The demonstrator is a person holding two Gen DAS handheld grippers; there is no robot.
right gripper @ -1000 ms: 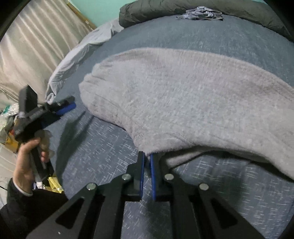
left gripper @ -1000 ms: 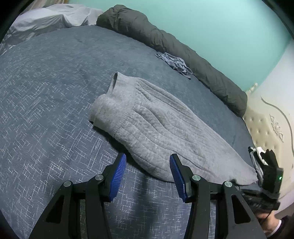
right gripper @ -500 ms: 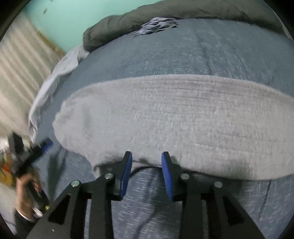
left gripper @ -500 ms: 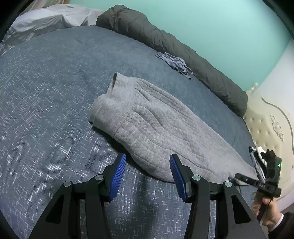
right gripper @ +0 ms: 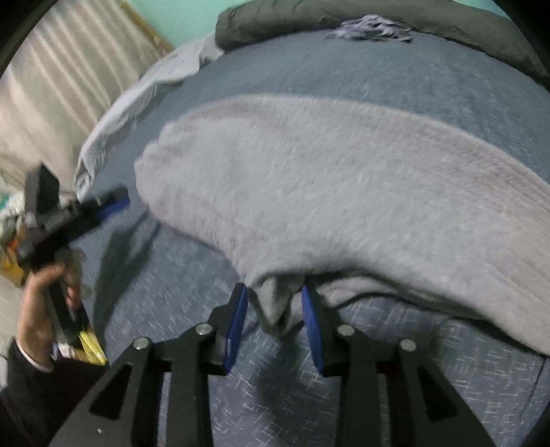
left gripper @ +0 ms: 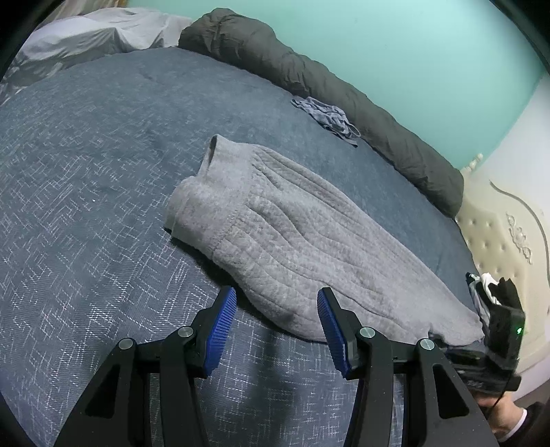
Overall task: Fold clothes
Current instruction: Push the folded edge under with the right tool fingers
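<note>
A grey ribbed knit garment (left gripper: 292, 237) lies flat and lengthwise on the blue bedspread (left gripper: 86, 172). My left gripper (left gripper: 276, 294) hovers open over its near edge, with no cloth pinched. In the right wrist view the same garment (right gripper: 343, 178) fills the middle. My right gripper (right gripper: 275, 292) is at its near hem, and its jaws are closing. A bunched fold of grey cloth (right gripper: 275, 309) hangs between the blue pads, with a small gap on each side. The left gripper (right gripper: 113, 204) shows at the far left, held by a hand (right gripper: 44, 299).
A dark grey rolled duvet (left gripper: 343, 93) runs along the far side of the bed, with a small blue-grey garment (left gripper: 326, 115) beside it. A pale sheet (left gripper: 96, 31) is heaped at the far left. A cream tufted headboard (left gripper: 498, 240) stands at the right, and a curtain (right gripper: 51, 86) hangs at the left.
My right gripper was shut at the hem, then opened and pulled back. It has come down again with its jaws around a bunched fold. The left gripper has not moved.
</note>
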